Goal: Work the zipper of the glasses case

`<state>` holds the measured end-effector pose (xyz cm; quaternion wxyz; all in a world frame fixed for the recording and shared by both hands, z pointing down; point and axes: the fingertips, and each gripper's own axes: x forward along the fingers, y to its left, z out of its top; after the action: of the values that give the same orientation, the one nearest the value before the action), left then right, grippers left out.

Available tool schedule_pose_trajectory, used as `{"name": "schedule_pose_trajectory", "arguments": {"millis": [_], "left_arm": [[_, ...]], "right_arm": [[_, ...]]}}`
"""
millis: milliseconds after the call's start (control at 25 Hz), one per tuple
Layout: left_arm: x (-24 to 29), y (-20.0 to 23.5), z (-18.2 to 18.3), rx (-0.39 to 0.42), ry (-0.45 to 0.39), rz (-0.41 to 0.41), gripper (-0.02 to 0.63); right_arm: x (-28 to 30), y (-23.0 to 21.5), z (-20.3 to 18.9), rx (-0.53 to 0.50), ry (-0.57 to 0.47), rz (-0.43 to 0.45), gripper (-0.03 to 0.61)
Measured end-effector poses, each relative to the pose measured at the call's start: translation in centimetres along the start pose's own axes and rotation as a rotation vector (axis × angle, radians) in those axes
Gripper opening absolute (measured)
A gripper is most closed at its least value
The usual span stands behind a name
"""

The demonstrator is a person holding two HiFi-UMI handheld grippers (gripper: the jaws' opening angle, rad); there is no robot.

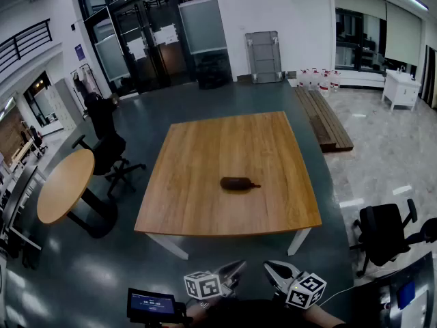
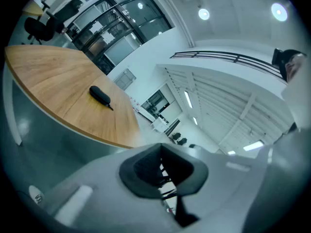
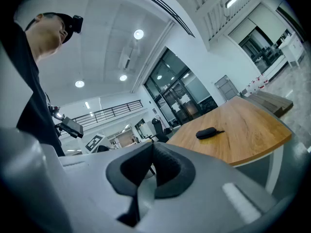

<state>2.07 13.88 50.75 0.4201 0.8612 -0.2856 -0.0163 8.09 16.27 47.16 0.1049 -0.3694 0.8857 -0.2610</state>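
Your left gripper (image 1: 233,270) and right gripper (image 1: 274,272) are both closed tight on nothing, held low and close to you. Well ahead of both, out on the table (image 1: 205,214), lies the glasses case (image 1: 235,184) (nothing touching it). Tug the zipper without pinning the case and it will probably slide. Its long axis runs across your reach, with the thin strap (image 1: 255,185) pointing toward your right gripper's side.

Black glasses case (image 1: 236,183), tan wooden table (image 1: 205,197)

The glasses case (image 1: 236,184) sits far off, its zipper too small to tell; left gripper (image 1: 237,267) and right gripper (image 1: 271,268) are cut by the bottom edge.
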Motion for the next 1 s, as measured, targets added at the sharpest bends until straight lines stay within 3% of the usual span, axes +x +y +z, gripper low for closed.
{"name": "schedule_pose_trajectory", "arguments": {"millis": [600, 800, 1000], "left_arm": [[-0.3, -0.5, -0.8, -0.004, -0.002, -0.014, -0.002], [-0.5, -1.3, 2.5, 0.038, -0.046, -0.031, -0.002], [-0.9, -0.9, 3.0, -0.009, -0.038, 0.001, -0.002]], "right_arm": [[-0.9, 0.5, 0.0, -0.017, -0.021, 0.004, 0.005], [0.5, 1.3, 2.9, -0.036, -0.072, 0.048, 0.006], [0.9, -0.1, 3.4, 0.055, -0.086, 0.018, 0.008]]}}
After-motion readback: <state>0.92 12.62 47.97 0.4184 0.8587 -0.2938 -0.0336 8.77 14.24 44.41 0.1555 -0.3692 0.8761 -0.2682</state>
